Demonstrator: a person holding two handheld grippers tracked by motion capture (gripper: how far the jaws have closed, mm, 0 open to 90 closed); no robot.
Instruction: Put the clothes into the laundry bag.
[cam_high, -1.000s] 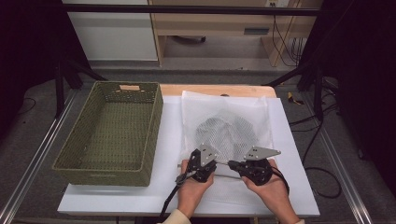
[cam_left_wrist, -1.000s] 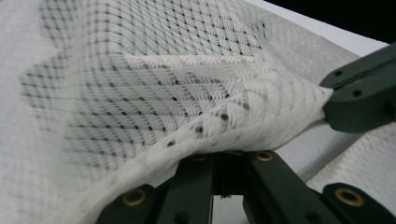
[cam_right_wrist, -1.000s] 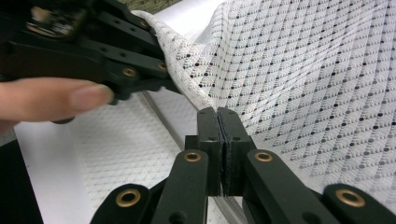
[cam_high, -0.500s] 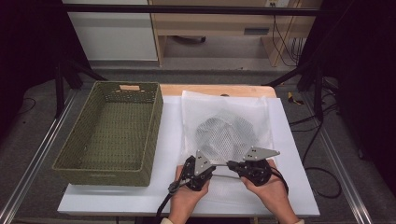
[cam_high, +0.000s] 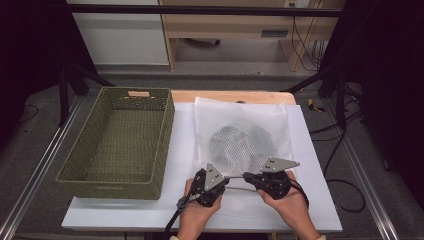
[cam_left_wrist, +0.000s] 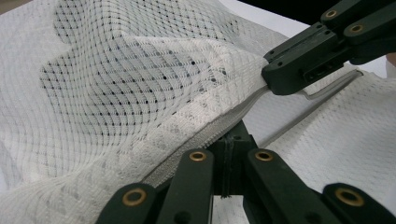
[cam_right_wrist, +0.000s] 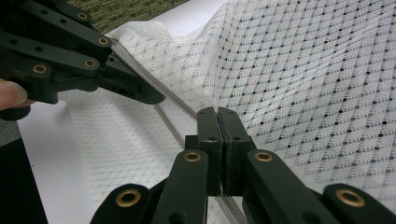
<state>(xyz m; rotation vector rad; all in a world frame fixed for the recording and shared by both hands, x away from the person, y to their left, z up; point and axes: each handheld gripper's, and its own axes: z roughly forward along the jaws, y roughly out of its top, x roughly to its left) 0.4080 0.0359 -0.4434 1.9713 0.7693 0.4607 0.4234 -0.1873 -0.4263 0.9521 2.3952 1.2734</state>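
You see a white diamond-mesh laundry bag (cam_high: 243, 131) holding something dark, an olive-green woven basket (cam_high: 120, 142), and a white desk (cam_high: 315, 165).

Mesh bags: we count one, a white mesh laundry bag (cam_high: 242, 135) lying flat on the table, with one zipper edge (cam_left_wrist: 219, 128) along its near side.
Dark items inside the bag: we count one dark shape (cam_high: 240, 142), seen through the mesh.
Baskets: we count one, a green woven basket (cam_high: 117, 142), to the left of the bag.
Grippers: we count two, the left gripper (cam_high: 227, 178) and the right gripper (cam_high: 245, 175), one in each hand.
Hands: we count two, the left hand (cam_high: 197, 210) and the right hand (cam_high: 287, 202).
Tables: we count one white table (cam_high: 125, 217).
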